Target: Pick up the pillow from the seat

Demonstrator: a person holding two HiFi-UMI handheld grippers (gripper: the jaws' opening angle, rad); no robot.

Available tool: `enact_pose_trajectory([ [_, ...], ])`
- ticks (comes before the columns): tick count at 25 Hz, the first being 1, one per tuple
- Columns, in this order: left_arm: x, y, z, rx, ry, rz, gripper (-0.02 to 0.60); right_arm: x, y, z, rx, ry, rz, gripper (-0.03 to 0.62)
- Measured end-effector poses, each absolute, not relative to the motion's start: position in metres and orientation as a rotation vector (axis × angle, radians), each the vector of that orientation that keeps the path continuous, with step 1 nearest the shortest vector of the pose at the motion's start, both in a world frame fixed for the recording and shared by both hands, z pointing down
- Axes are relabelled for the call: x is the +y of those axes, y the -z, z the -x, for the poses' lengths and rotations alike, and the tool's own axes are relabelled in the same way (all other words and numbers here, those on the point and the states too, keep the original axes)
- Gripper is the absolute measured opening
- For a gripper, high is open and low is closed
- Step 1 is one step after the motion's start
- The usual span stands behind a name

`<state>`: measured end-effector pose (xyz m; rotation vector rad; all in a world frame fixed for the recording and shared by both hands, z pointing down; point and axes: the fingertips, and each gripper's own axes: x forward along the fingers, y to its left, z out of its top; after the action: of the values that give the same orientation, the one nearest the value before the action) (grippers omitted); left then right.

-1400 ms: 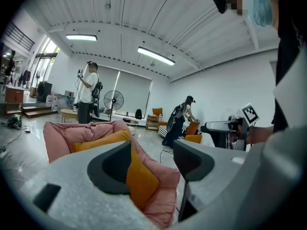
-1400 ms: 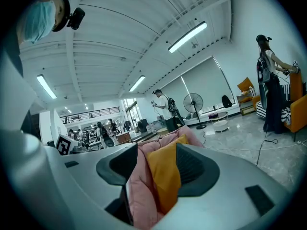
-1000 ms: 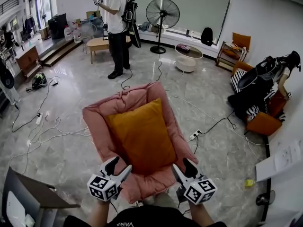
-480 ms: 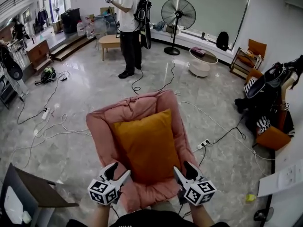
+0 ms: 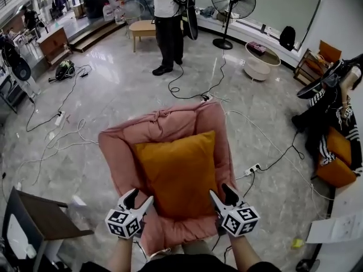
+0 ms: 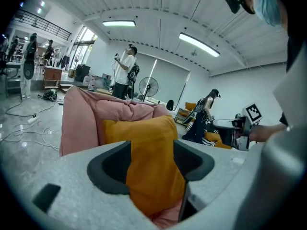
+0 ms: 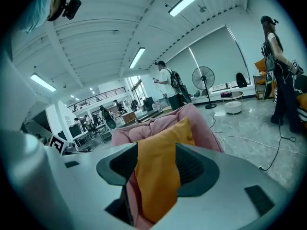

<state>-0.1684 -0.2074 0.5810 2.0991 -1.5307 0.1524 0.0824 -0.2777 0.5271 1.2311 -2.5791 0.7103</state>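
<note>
One pink seat (image 5: 116, 152) carries the orange pillow (image 5: 178, 171), its long axis running away from the person. Left gripper (image 5: 140, 197) and right gripper (image 5: 221, 191), jaws apart and empty, flank its near corners, equally close.

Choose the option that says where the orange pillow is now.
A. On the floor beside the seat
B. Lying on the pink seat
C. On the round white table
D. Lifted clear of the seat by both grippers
B: the orange pillow lies flat on the pink seat, while the left gripper and right gripper sit open at its near corners, not closed on it.
</note>
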Motion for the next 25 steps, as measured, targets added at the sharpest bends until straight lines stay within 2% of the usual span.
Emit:
enact_pose_trajectory([
  [15, -0.294, -0.67, 0.196, -1.57, -0.191, -1.877, 0.316, -0.388, -0.607, -0.078, -2.492, -0.731, -1.106, 0.259],
  [25, -0.333, -0.718, 0.221, -1.545, 0.003, -1.707, 0.369, -0.432, -0.643, -0.066, -2.486, -0.755, -1.046, 0.288],
])
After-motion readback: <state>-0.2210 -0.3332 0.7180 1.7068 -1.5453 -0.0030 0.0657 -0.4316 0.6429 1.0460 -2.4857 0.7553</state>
